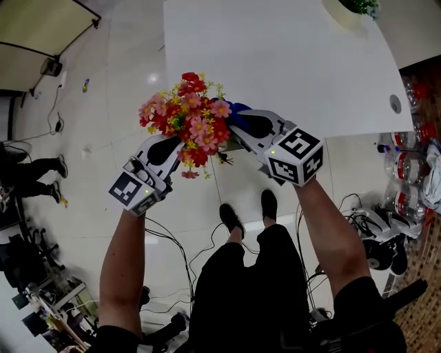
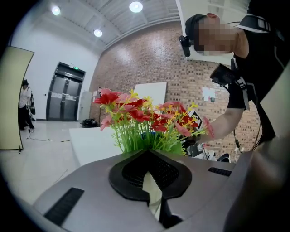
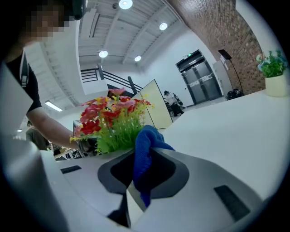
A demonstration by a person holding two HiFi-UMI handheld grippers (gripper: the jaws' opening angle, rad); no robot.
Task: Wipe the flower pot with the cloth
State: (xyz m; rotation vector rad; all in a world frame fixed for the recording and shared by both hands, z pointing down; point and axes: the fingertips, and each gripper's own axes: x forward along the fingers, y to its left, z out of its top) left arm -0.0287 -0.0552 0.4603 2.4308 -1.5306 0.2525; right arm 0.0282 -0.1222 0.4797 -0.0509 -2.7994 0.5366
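Note:
A bunch of red, pink and yellow artificial flowers [image 1: 191,121] is held in the air between both grippers, just off the white table's near edge. My left gripper [image 1: 176,142] is shut on a pale piece of the flower pot [image 2: 152,189], with the flowers [image 2: 149,118] rising just beyond its jaws. The rest of the pot is hidden under the blooms. My right gripper [image 1: 236,128] is shut on a blue cloth [image 3: 145,156], which shows beside the flowers [image 3: 111,118] and as a blue patch of cloth [image 1: 238,108] behind them in the head view.
The white table [image 1: 275,55] stretches ahead, with a small potted plant [image 1: 355,8] at its far right corner. Below me are the person's legs and shoes, cables on the floor, and water bottles [image 1: 412,167] at the right. Another person's legs [image 1: 34,172] are at the left.

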